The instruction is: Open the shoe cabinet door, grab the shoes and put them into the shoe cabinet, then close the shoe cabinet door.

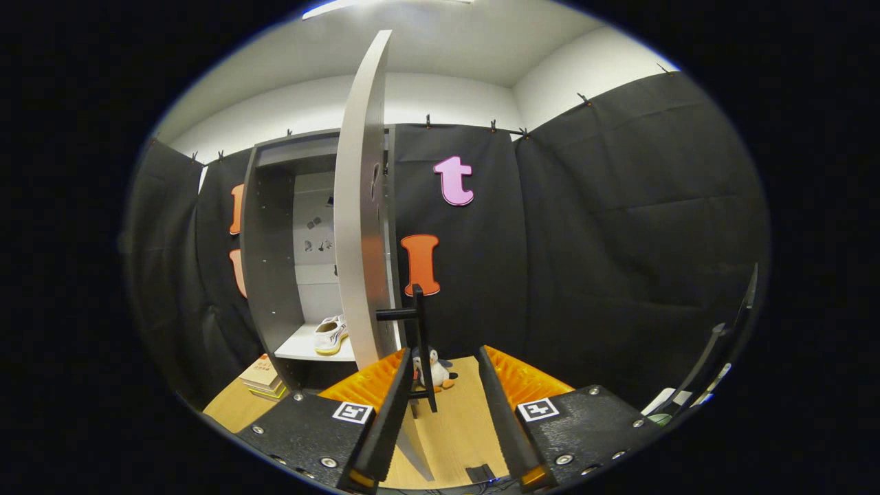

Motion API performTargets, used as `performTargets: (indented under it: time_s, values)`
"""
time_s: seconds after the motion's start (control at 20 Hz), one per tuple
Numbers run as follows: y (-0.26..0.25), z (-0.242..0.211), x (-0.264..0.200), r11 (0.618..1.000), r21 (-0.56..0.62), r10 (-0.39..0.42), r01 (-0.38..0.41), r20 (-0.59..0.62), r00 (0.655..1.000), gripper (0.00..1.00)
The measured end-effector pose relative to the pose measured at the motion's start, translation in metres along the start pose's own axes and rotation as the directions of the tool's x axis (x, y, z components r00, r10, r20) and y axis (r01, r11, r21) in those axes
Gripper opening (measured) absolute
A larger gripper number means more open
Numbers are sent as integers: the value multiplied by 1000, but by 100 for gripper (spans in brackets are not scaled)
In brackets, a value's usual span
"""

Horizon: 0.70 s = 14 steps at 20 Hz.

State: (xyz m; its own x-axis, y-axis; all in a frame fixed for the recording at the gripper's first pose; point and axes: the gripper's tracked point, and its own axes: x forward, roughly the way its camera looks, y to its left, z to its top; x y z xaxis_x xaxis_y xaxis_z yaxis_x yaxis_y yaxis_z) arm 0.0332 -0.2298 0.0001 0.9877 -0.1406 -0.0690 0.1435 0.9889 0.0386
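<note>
Gripper spread open around door handle, door edge-on, cabinet open leftward

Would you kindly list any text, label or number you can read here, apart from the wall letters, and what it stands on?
None can be read.
On the stack of books: cover print too small.
On the shoe: side marking blurred.
On the tool, open around the door handle: square markers, patterns, no words.
</note>
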Motion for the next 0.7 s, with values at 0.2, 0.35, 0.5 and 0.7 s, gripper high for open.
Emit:
performTargets:
  time_s: [0.2, 0.35, 0.5, 0.7]
  values:
    - [31, -2, -4, 997, 5, 80, -80, 1, 997, 62]
    - [63, -5, -7, 987, 22, 159, -159, -6, 987, 62]
    - [94, -6, -5, 969, 29, 244, -244, 4, 970, 62]
    - [125, -8, 2, 943, 70, 326, -325, 1, 945, 63]
